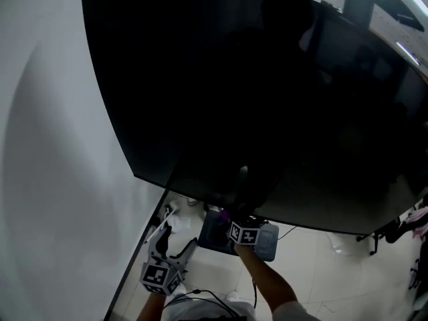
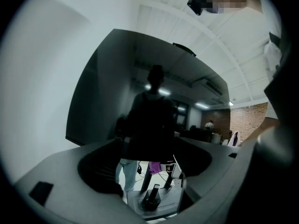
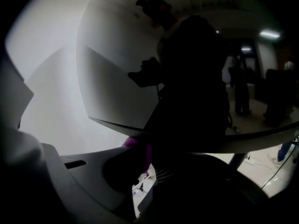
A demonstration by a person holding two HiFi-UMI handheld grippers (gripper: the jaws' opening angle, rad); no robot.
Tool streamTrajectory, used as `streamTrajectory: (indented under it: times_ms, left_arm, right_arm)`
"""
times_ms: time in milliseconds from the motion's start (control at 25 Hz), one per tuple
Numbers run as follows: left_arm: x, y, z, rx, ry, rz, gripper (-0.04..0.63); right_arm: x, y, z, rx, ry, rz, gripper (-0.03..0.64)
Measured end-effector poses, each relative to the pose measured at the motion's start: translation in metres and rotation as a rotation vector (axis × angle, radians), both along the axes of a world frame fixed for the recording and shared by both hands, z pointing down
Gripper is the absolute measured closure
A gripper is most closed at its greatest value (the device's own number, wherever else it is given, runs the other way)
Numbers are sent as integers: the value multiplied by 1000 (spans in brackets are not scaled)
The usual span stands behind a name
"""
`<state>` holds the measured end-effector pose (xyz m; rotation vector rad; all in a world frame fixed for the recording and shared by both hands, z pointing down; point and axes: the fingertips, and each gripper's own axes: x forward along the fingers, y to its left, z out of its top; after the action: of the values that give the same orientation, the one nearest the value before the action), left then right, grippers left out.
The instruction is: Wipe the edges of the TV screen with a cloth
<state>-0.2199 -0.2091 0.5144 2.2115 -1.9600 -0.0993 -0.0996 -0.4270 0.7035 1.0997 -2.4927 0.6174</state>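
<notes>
The big black TV screen [image 1: 254,99] fills most of the head view, and its bottom edge [image 1: 200,194] runs just above both grippers. My right gripper [image 1: 232,218] is raised to that bottom edge, shut on a purple cloth [image 1: 224,214]. In the right gripper view the cloth [image 3: 138,146] sits between the jaws, right under the screen's lower edge [image 3: 117,124]. My left gripper [image 1: 172,241] hangs lower and to the left, open and empty. In the left gripper view the screen [image 2: 140,92] mirrors the person, and the jaws stand apart around the gap [image 2: 148,183].
A white wall [image 1: 53,146] lies left of the TV. Below it are a pale tiled floor [image 1: 321,273], the grey stand base [image 1: 269,243] and loose cables [image 1: 200,291]. Dark furniture and a pink item [image 1: 418,215] stand at the right edge.
</notes>
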Motion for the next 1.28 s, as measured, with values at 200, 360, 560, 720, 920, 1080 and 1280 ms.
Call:
streamTrajectory:
  times_ms: [200,360,560,720,920,1080,1280]
  left_arm:
    - [-37,30,2,-10,11,-78,255]
    - [-72,58,43,-18,5,-149,255]
    - [-107,100,79,-21,31,-246,255]
    - [-133,121,86,-21,24,-310,255]
    - [-157,150,71,-17,-20,-378,255]
    - [-168,168,63,-14,2,-432,255]
    - [-186,188,77,-29,-10,-461,255]
  right_arm:
    - [-63,17,-1,-2,-17,-75,572]
    - [-129,37,34,-5,-30,-155,572]
    - [-203,69,75,-25,-37,-239,572]
    - [-260,87,84,3,4,-346,572]
    - [-329,112,63,-9,0,-429,572]
    - [-368,126,55,-14,-3,-473,572]
    - [-413,138,37,-20,-51,-512,572]
